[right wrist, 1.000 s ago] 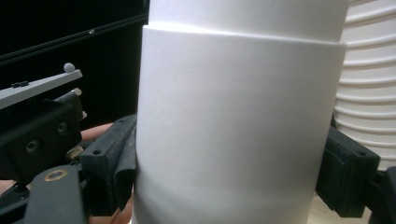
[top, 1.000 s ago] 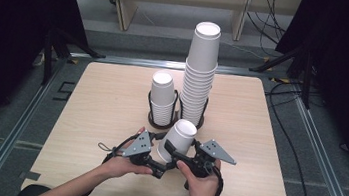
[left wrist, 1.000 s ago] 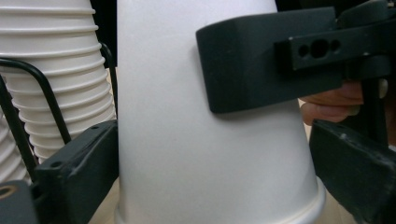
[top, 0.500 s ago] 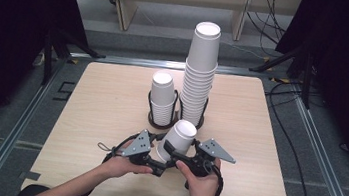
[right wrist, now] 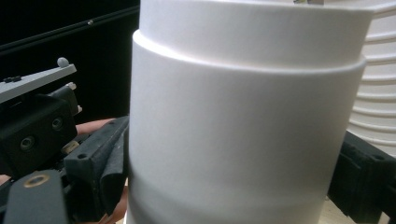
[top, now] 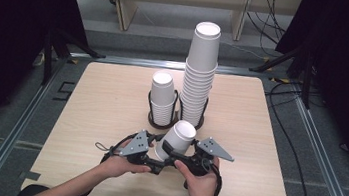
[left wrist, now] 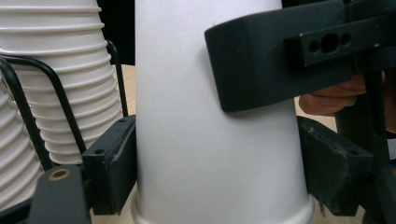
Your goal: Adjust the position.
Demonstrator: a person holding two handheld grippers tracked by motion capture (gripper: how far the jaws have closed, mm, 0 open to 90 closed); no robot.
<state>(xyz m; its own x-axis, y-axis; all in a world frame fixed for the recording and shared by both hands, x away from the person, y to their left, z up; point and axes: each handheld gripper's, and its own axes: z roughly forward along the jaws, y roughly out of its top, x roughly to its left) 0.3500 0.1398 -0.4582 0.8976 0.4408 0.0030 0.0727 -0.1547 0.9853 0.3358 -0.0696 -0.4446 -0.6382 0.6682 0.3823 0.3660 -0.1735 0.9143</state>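
Since the earlier frames the loose paper cup (top: 176, 140) has barely shifted and both your hands have kept their place; what changed is the jaws. Your left gripper (top: 152, 151) has just been closing on the cup, your right gripper (top: 181, 155) has just been opening off it.

Left gripper view: cup (left wrist: 219, 116) sits square between the jaws, base end nearest the camera, both pads flush against its wall. Clamped, low on the body. Reads as a handover: left takes the grip so right can let go.

Right gripper view: cup (right wrist: 243, 116) still stands between the jaws. The pad on the view's right stands off the wall with a clear gap; the one on the view's left sits close, contact hard to tell. Jaws apart, not gripping. Two nested rims show here, so you may be holding more than one cup. Likely the point of the double grip: one side holds while the other peels a cup free.

Beyond the jaws: the short stack (top: 162, 99) and the tall stack (top: 198, 76), each in a black wire holder (top: 176, 109), well clear of the held cup. Stacks look like the source or the destination; can't settle which.

Pose: both grippers low over the near part of the table (top: 102, 94), tips angled inward toward each other, cup tilted between them with its mouth up and away from you. Forearms converge from the near edge, wrists roughly level.
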